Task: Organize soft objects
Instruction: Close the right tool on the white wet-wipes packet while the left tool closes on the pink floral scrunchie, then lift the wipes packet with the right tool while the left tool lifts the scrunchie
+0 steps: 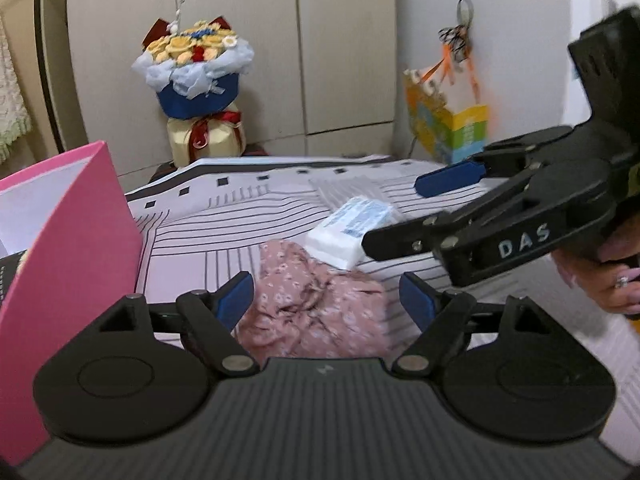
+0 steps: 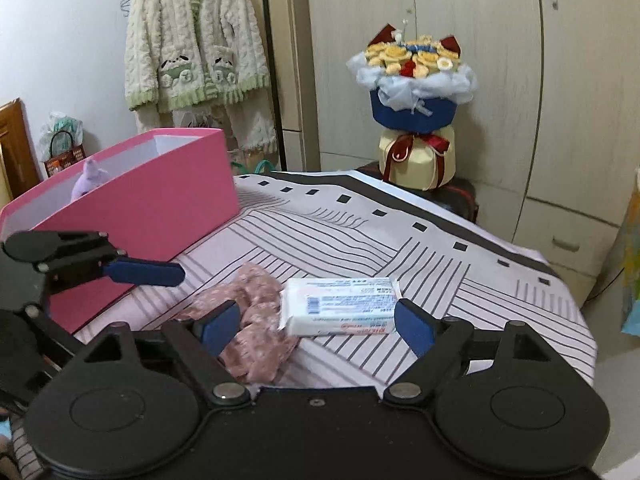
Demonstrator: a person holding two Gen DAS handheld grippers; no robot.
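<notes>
On the left stands a pink box (image 2: 152,200), open at the top, near the left edge of the counter (image 2: 440,264), which is covered by a sheet printed with black lines and small squares. A purple plush toy (image 2: 90,180) pokes above the box's rim from inside.

Right of the box, in the near middle of the counter, lies a crumpled pink floral cloth (image 2: 256,320); in the right wrist view its long axis runs from the far left toward the near edge. In the left wrist view the cloth (image 1: 316,304) lies between and just beyond the blue pads of the left gripper (image 1: 326,300), whose jaws stand wide apart and touch nothing.

Touching the cloth's right side is a white pack of tissues (image 2: 340,306), lying flat with its long axis roughly parallel to the near edge of the counter, its printed label up. It lies between and just ahead of the jaws of the right gripper (image 2: 318,326), which are spread wide with nothing held. In the left wrist view this pack (image 1: 352,232) is partly hidden behind the right gripper (image 1: 404,210), held by a hand (image 1: 612,280) at the right.

Beyond the far edge of the counter a bouquet (image 2: 416,92) stands before wardrobe doors.
</notes>
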